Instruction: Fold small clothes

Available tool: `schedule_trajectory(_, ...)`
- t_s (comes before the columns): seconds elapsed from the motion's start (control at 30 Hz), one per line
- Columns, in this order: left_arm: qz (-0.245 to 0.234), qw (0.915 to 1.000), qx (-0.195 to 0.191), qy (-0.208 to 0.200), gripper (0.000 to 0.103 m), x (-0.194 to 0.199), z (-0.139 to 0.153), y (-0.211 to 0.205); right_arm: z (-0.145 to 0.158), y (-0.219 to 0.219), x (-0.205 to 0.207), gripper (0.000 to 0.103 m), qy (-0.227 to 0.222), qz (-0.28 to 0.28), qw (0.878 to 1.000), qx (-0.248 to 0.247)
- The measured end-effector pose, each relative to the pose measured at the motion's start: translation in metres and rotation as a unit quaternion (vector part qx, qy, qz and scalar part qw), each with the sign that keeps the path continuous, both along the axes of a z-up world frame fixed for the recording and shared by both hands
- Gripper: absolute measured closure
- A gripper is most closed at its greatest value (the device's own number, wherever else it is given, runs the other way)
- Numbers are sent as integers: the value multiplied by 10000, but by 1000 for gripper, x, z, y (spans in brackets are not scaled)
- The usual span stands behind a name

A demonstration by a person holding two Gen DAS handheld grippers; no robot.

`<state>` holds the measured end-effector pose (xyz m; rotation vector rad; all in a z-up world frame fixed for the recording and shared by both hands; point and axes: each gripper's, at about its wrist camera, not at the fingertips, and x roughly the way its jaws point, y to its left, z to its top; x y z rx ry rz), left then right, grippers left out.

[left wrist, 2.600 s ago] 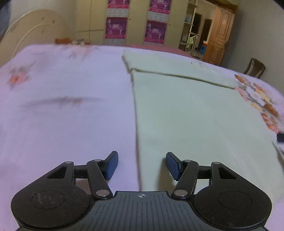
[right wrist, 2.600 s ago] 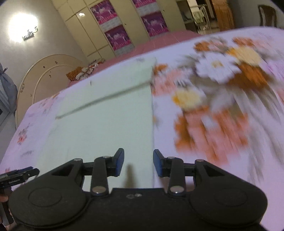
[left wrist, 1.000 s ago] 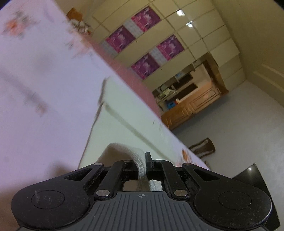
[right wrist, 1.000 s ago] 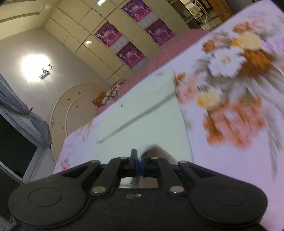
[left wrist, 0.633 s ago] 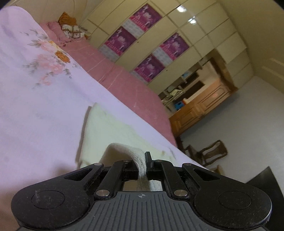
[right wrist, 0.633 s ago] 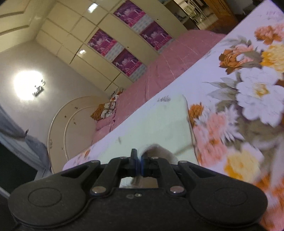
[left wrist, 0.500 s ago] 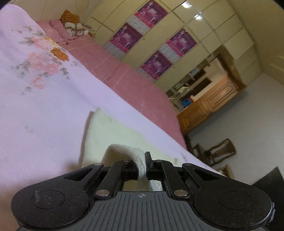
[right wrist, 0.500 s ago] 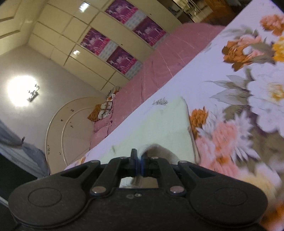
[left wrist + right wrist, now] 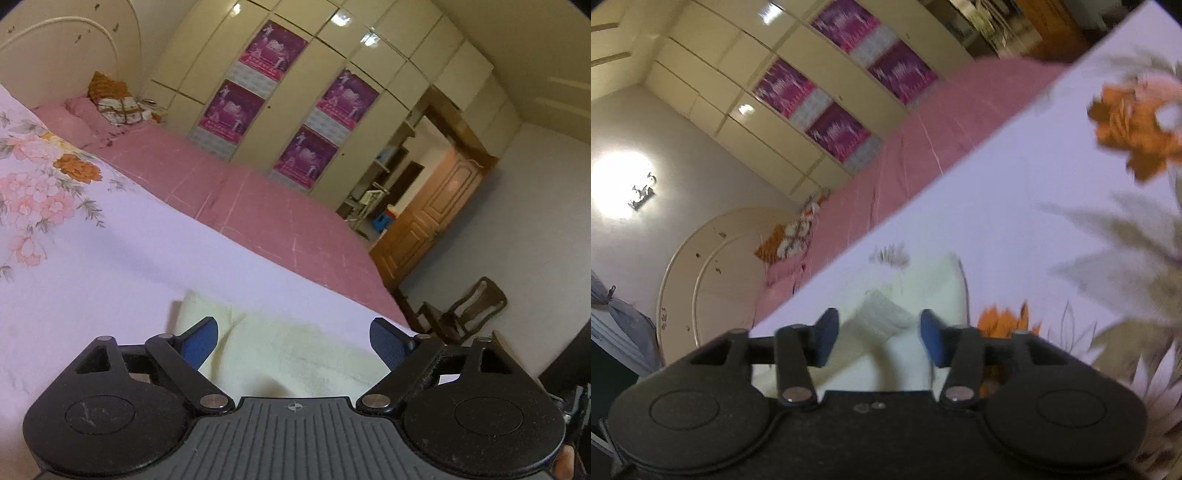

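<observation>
We found the left gripper (image 9: 293, 338) spread wide, its blue pads well apart and gripping nothing. The pale yellow cloth (image 9: 291, 354) lay on the bed (image 9: 110, 266), folded over on itself, its far edge just beyond the pads. On the other side, the right gripper (image 9: 875, 334) also stood parted, with a raised fold of the same cloth (image 9: 886, 317) between its pads; we could not tell whether either pad touched it. The floral bedsheet (image 9: 1052, 229) spread around the cloth, and a pink cover (image 9: 258, 214) lay beyond it toward the wardrobe (image 9: 332, 74).
</observation>
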<state>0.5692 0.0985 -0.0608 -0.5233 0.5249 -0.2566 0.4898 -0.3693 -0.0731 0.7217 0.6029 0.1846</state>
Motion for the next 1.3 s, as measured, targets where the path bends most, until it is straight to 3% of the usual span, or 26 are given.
schedule_trajectory(0.07,-90,9991,404,47,19,5,1,-2,3,1,0,57,-69,104,9998,-177)
schedule_trajectory(0.1,-179,9982,555,128,28,11,0,-3,6,4,1,58,-89,162,9990,-397)
schedule_trajectory(0.23,-464,9914,1173,346,35,25,-1,-9,9,21,9,62,53,461,9901,-1325)
schedule_trajectory(0.37,-740,9841,1486,628,58,37,-5,-18,11,46,17,69,184,746,9777,-1956)
schedule_trajectory(0.4,-796,9821,1563,686,67,38,-6,-20,11,53,17,72,160,845,9729,-2148)
schedule_trajectory(0.43,-826,9803,1655,698,75,37,-6,-23,13,59,17,82,147,926,9691,-2283)
schedule_trajectory(0.47,-844,9793,1701,694,91,36,-6,-26,15,67,18,93,138,992,9654,-2407)
schedule_trajectory(0.5,-820,9804,1663,667,100,34,-6,-26,17,73,17,97,97,1036,9600,-2601)
schedule_trajectory(0.6,-575,9864,1531,140,100,20,6,-23,31,85,10,99,-298,883,9487,-3021)
schedule_trajectory(0.7,-349,9876,1522,-165,100,9,9,-23,45,84,6,99,-738,591,9475,-3054)
schedule_trajectory(1.03,-162,9849,1700,280,100,13,-15,-31,7,81,27,99,-202,477,9416,-3326)
schedule_trajectory(1.07,-110,9848,1711,283,96,13,-12,-32,6,83,28,98,-177,506,9412,-3336)
schedule_trajectory(1.1,58,9830,1811,290,85,9,-7,-31,8,84,29,98,-134,527,9403,-3360)
schedule_trajectory(1.13,232,9798,1976,207,74,5,0,-33,13,86,28,90,-105,506,9394,-3388)
schedule_trajectory(1.17,327,9759,2154,-77,45,-3,10,-38,20,91,26,75,-144,433,9362,-3486)
schedule_trajectory(1.2,350,9742,2201,-347,29,-8,17,-45,28,97,19,70,-361,399,9314,-3600)
schedule_trajectory(1.23,209,9758,2125,-471,29,-10,22,-56,36,105,14,64,-607,486,9311,-3564)
schedule_trajectory(1.3,-318,9744,2204,-303,29,0,23,-92,39,126,21,65,-609,913,9400,-3232)
